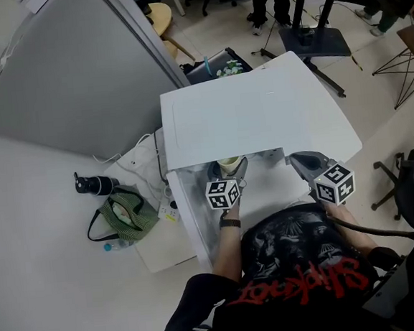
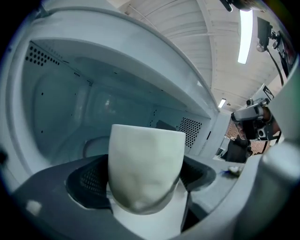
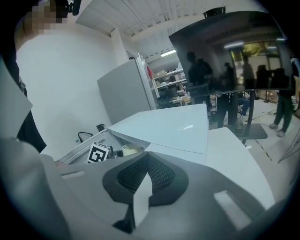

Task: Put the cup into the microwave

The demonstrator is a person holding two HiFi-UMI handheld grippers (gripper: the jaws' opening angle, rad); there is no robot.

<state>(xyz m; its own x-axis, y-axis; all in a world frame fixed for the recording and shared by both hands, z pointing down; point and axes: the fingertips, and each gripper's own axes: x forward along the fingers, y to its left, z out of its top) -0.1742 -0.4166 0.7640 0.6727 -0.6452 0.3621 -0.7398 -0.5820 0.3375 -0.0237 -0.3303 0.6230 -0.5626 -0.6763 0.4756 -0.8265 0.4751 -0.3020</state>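
A pale cup (image 1: 228, 165) sits between the fingers of my left gripper (image 1: 230, 171), which is shut on it at the mouth of the white microwave (image 1: 253, 114). The left gripper view shows the cup (image 2: 146, 168) upright between the dark pads, with the open microwave cavity (image 2: 70, 103) and its turntable (image 2: 96, 145) just behind. The microwave's door (image 1: 194, 220) stands open at the left. My right gripper (image 1: 302, 163) hangs shut and empty in front of the microwave's right side. In the right gripper view the right gripper (image 3: 140, 197) shows its pads together, and the cup (image 3: 131, 149) lies beyond to the left.
On the floor left of the microwave lie a green bag (image 1: 128, 210), a black flask (image 1: 93, 184) and a small water bottle (image 1: 117, 244). A grey cabinet (image 1: 69, 72) stands behind at the left. A dark chair (image 1: 410, 186) is at the right, a stand base (image 1: 318, 40) beyond.
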